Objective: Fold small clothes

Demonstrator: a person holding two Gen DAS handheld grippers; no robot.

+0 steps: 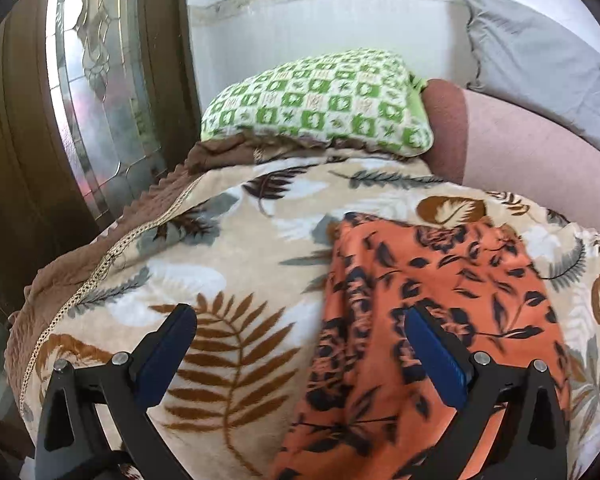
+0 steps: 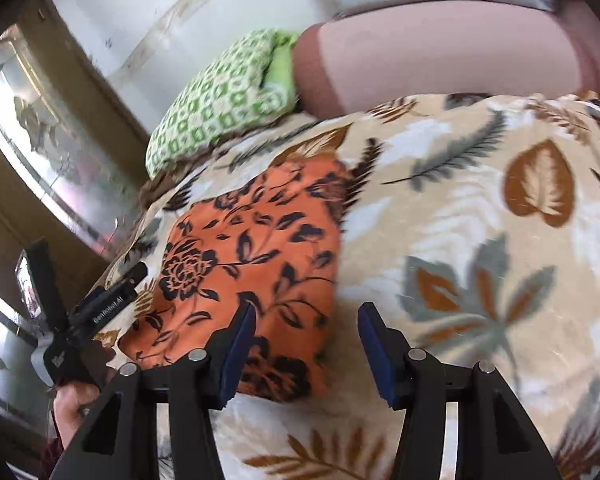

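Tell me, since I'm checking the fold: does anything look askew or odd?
Nothing stands out. The orange black-flowered garment lies flat, folded, on the beige leaf-print blanket; both grippers are open and empty.

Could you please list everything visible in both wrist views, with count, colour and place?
Orange cloth with black flower print: one, lying flat on the blanket.
Beige fleece blanket with leaf print: one, covering the bed.
Green-and-white patterned pillow: one, at the bed's far end.
Pink cushion: one, beside the pillow.
Grey pillow: one, against the wall.
Etched glass door panel: one, left of the bed.
Left tool: black, blue pads, open, over the cloth's left edge.
Right tool: same, open, over the cloth's near right corner.
Hand: one, holding the left tool.
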